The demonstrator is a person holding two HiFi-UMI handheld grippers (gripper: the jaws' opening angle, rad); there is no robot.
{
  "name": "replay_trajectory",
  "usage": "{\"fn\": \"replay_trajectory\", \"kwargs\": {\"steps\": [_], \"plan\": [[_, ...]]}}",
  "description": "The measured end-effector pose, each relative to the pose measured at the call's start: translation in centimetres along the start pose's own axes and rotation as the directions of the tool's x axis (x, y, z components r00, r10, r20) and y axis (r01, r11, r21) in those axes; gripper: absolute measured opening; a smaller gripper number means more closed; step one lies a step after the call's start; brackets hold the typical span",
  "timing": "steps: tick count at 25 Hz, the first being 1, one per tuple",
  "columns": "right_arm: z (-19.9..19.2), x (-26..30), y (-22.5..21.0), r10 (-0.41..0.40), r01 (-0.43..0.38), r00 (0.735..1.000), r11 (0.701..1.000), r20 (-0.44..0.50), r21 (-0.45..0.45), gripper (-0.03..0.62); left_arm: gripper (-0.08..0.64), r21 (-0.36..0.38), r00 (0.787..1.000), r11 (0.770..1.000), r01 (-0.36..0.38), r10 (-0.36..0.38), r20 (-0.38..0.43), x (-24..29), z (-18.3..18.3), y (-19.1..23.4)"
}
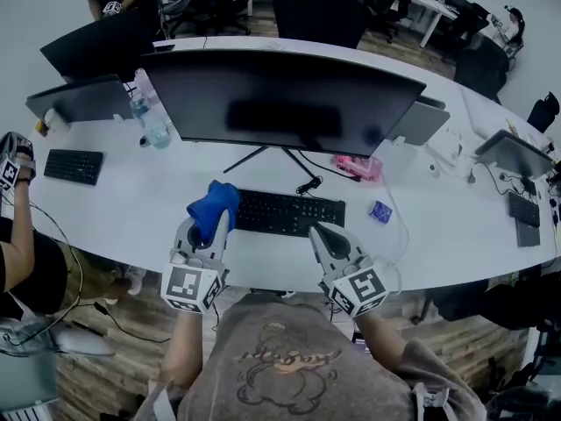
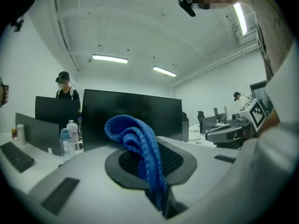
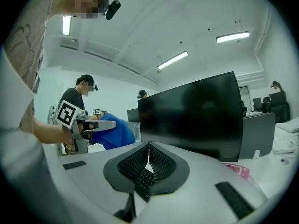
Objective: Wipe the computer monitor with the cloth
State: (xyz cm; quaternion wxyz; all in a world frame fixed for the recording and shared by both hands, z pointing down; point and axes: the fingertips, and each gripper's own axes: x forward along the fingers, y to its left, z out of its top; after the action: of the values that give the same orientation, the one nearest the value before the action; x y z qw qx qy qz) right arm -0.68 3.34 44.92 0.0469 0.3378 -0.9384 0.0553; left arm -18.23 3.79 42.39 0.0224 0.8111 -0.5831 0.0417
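A wide black monitor (image 1: 280,99) stands on the white desk (image 1: 131,213), its screen dark. My left gripper (image 1: 204,233) is shut on a blue cloth (image 1: 212,207), held over the desk's near edge left of the keyboard (image 1: 289,213). In the left gripper view the blue cloth (image 2: 140,148) bunches up from between the jaws, with the monitor (image 2: 131,118) behind it. My right gripper (image 1: 321,236) is shut and holds nothing, in front of the keyboard's right end. The right gripper view shows the monitor (image 3: 196,115) ahead and the cloth (image 3: 110,133) at left.
A water bottle (image 1: 152,123) stands left of the monitor. A pink packet (image 1: 358,167) and a small blue item (image 1: 380,211) lie to the right. A second keyboard (image 1: 74,166) and other monitors sit along the desk. A person's arm (image 1: 16,235) is at far left.
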Motion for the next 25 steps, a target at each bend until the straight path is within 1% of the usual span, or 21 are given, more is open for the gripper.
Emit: {"fn": "replay_trajectory", "kwargs": {"steps": [5,12,20,25], "plan": [[0.4,2.8,0.3,-0.048,0.048,0.999,0.999,0.003,0.006,0.021,0.048,-0.002,0.999,0.999,0.034,-0.034,-0.008,1.0,-0.2,3.4],[0.8,6.2,0.3,-0.073,0.073,0.997,0.997,-0.006,0.004,0.020,0.048,-0.019,1.000,1.000,0.018,-0.018,-0.005,2.1,-0.8,7.5],[1.3,10.1,0.3,-0.046,0.046,0.999,0.999,-0.009,-0.005,0.021,0.048,-0.034,1.000,0.999,-0.003,0.003,-0.008,3.5,-1.4,10.6],[1.1,12.0,-0.3,-0.030,0.030,0.999,1.000,-0.024,0.003,0.021,0.048,-0.038,0.999,0.999,-0.032,0.031,-0.023,4.7,-2.3,12.9]]}}
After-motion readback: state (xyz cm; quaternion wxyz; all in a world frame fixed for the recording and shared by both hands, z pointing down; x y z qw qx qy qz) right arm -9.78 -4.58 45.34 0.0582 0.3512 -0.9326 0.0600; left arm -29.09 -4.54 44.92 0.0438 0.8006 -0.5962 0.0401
